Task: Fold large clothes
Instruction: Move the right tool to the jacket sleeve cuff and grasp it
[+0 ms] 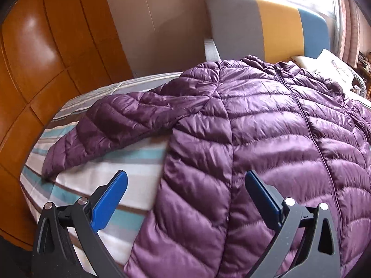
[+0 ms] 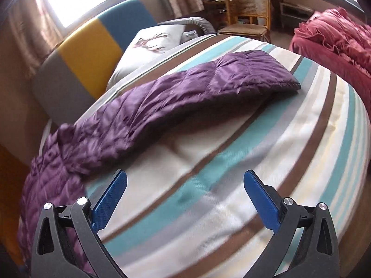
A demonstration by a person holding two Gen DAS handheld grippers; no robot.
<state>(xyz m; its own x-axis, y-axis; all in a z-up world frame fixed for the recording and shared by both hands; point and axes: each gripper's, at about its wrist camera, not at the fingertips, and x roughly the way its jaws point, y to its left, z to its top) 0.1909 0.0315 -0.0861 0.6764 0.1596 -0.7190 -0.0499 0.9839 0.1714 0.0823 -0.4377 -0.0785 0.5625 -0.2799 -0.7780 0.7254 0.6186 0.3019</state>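
Note:
A purple quilted puffer jacket (image 1: 255, 139) lies front up and zipped on a striped bed (image 1: 129, 162). Its one sleeve (image 1: 111, 125) stretches out to the left. My left gripper (image 1: 185, 180) is open and empty, held above the jacket's lower left side edge. In the right wrist view the other sleeve (image 2: 197, 85) stretches across the striped bed (image 2: 278, 162) toward the far right, its cuff (image 2: 285, 81) flat. My right gripper (image 2: 185, 180) is open and empty above bare bedding, just right of the jacket's body (image 2: 58, 162).
A grey, yellow and blue headboard (image 1: 273, 30) and a pillow (image 2: 153, 44) stand at the bed's far end. An orange wooden wardrobe (image 1: 46, 58) is on the left. A red blanket (image 2: 336, 37) and a wicker chair (image 2: 248, 11) are beyond the bed.

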